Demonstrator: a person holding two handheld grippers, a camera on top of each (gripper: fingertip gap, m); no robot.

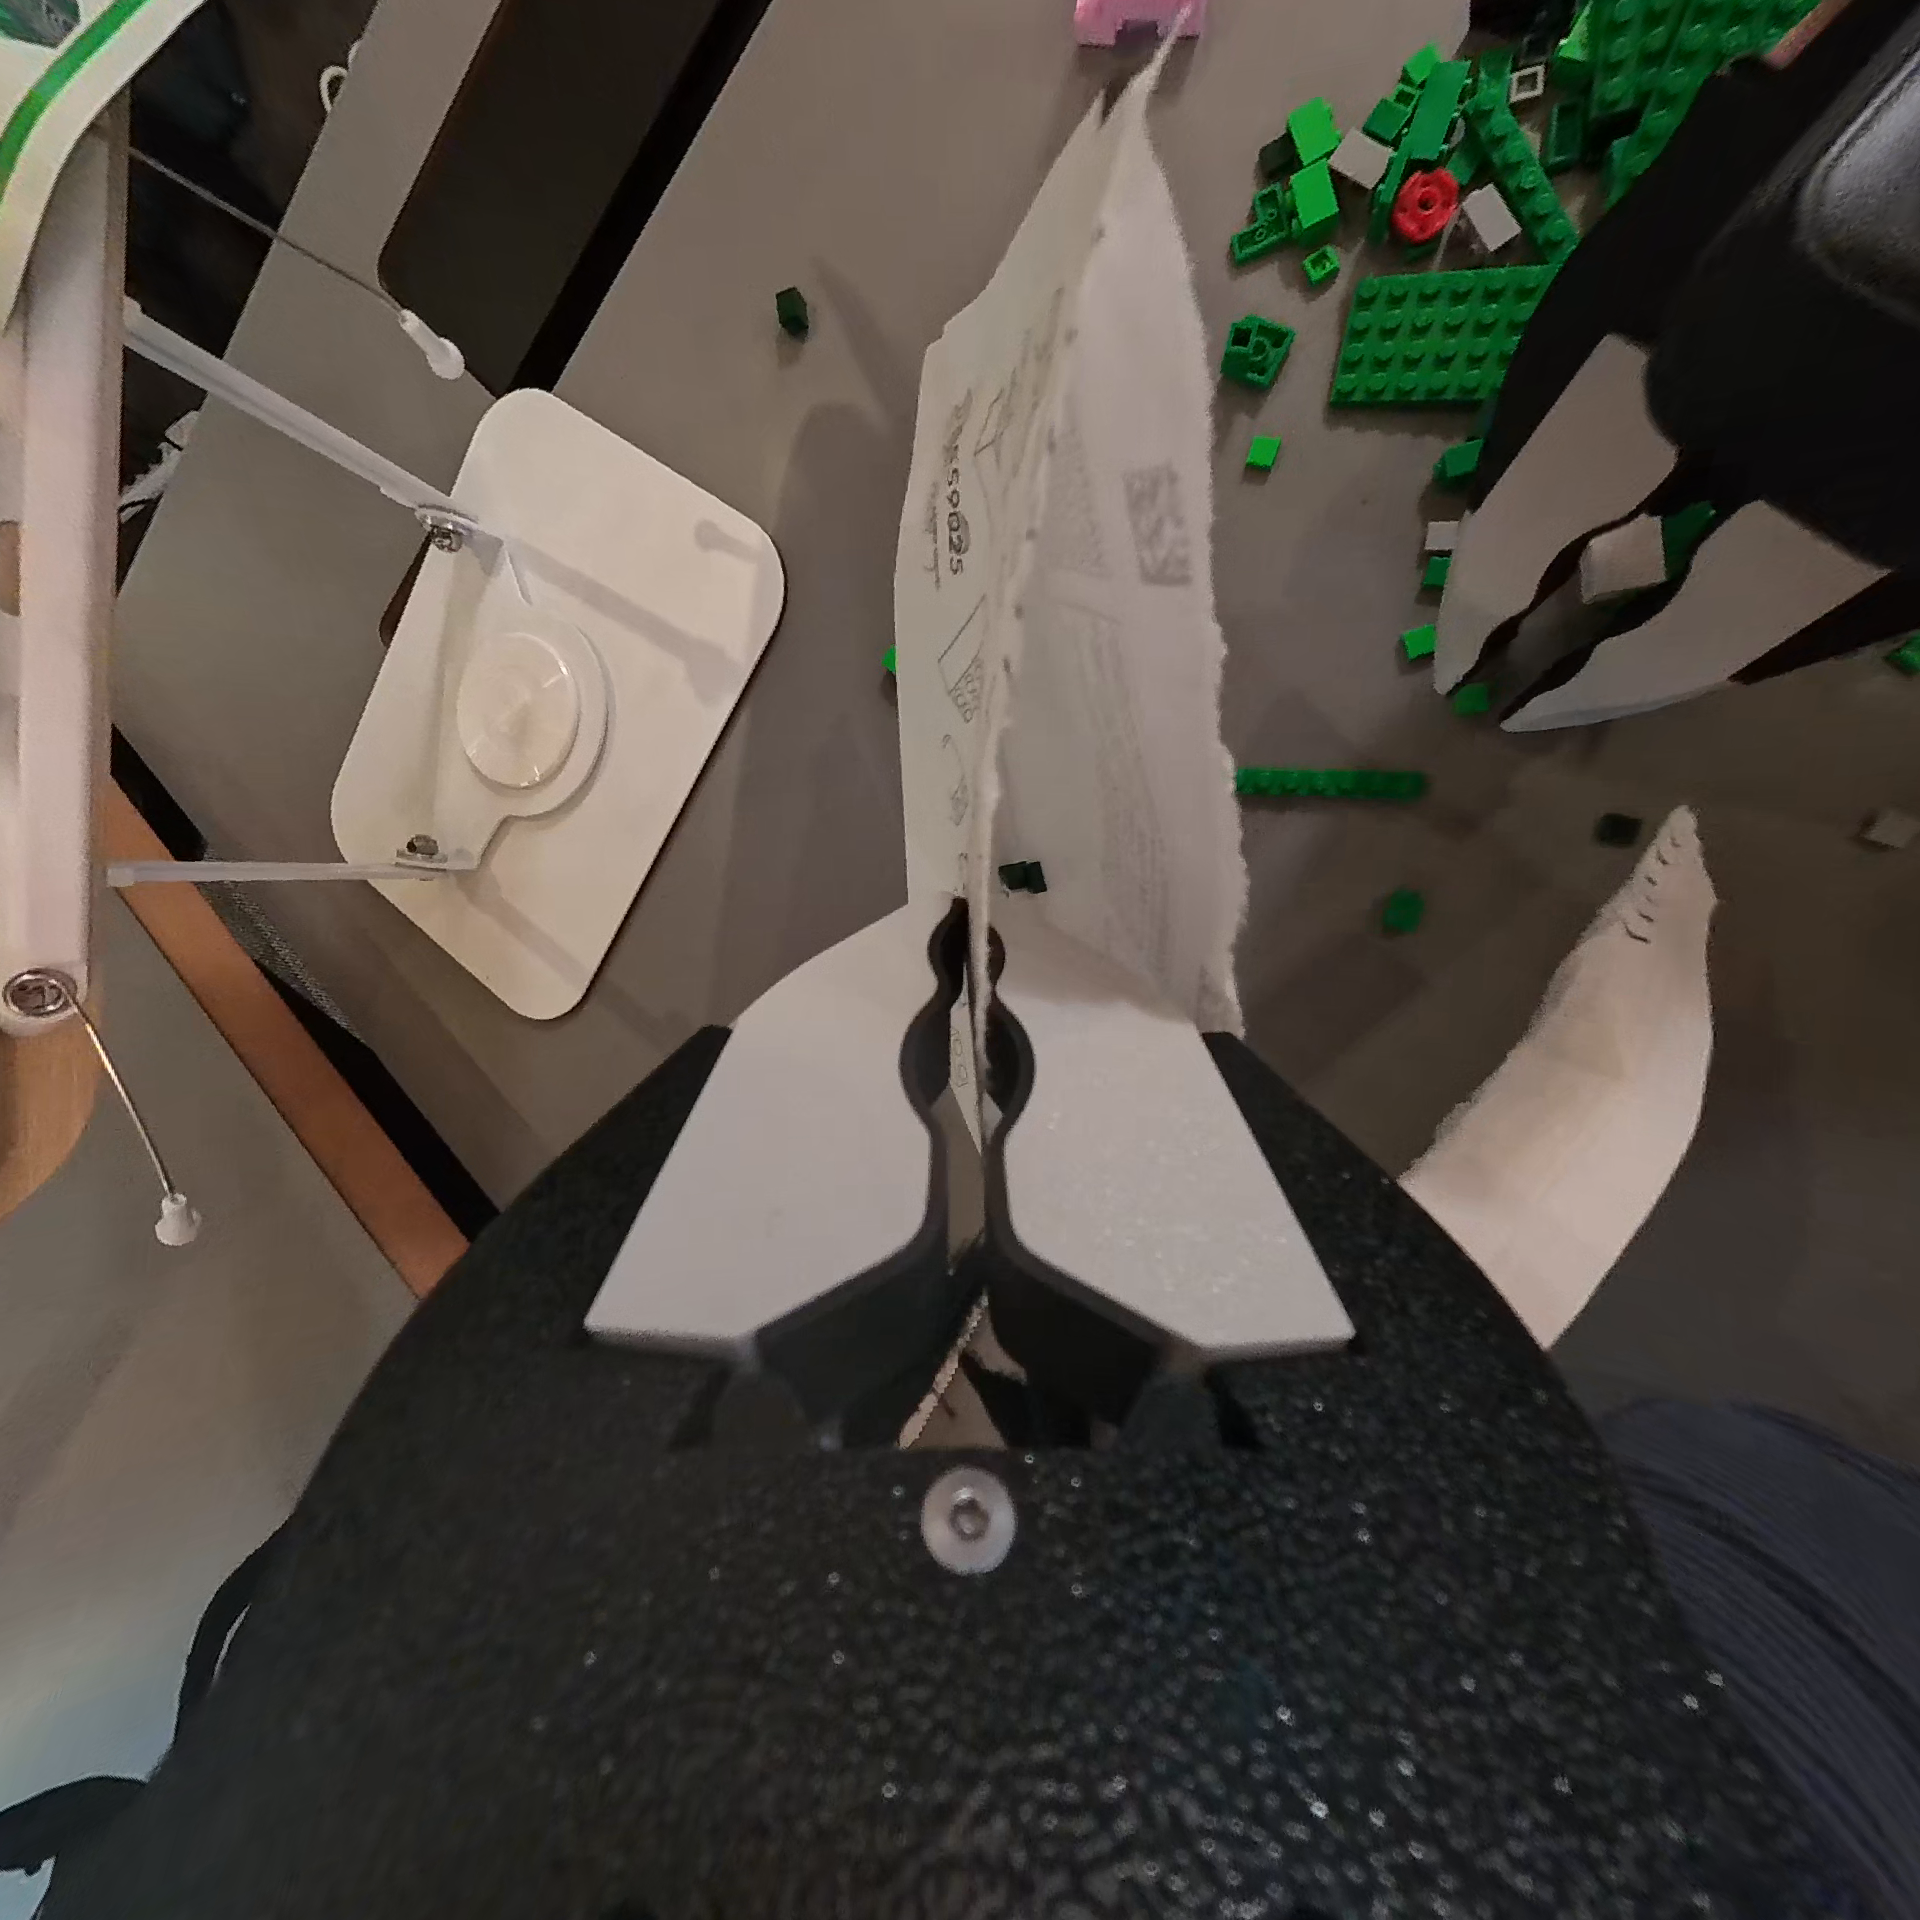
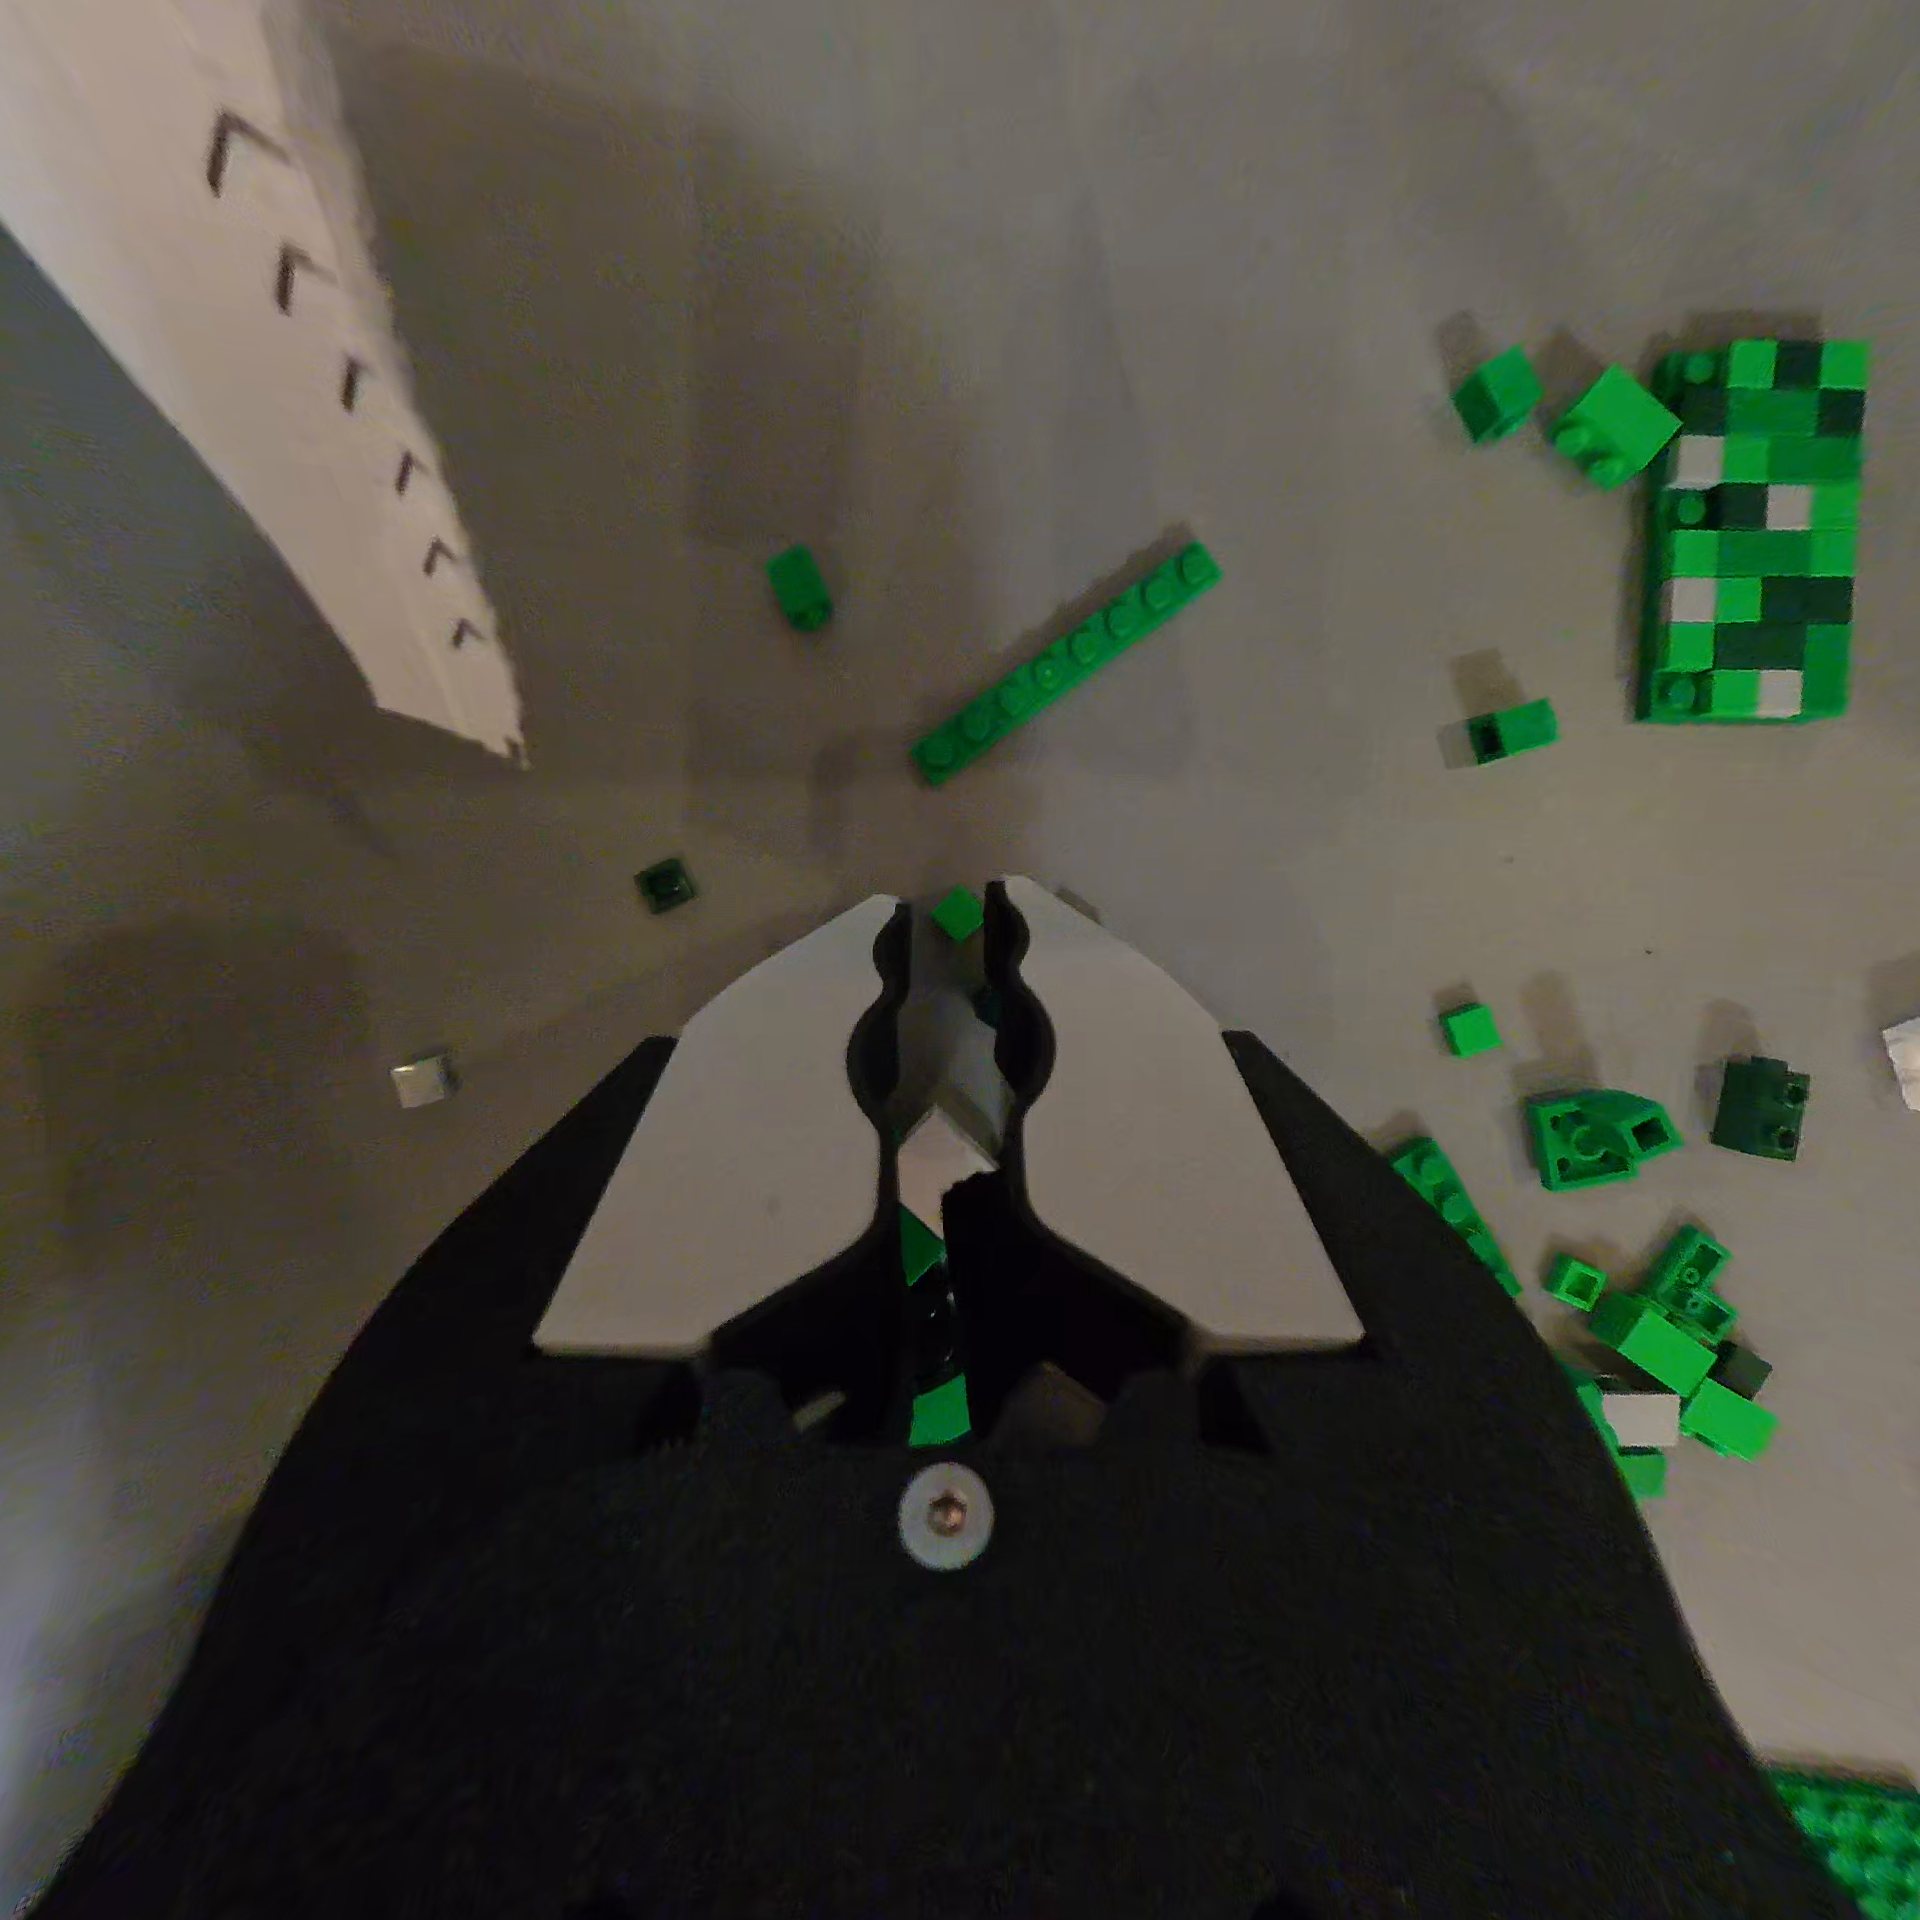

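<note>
Left tool (image 1: 971, 935) pinches one torn printed paper bag (image 1: 1049, 582); right tool (image 2: 943, 914) grips one grey brick (image 2: 961, 1081) above the table (image 2: 1247, 914).

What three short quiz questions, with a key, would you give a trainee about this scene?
1. True or false: the left gripper is shut on a torn printed paper.
2. What sits between the jaws of the right gripper? A) a red round piece B) a grey brick C) nothing
3. Fill in: most loose bricks on the table are ___.
Key: 1 true; 2 B; 3 green.
</note>
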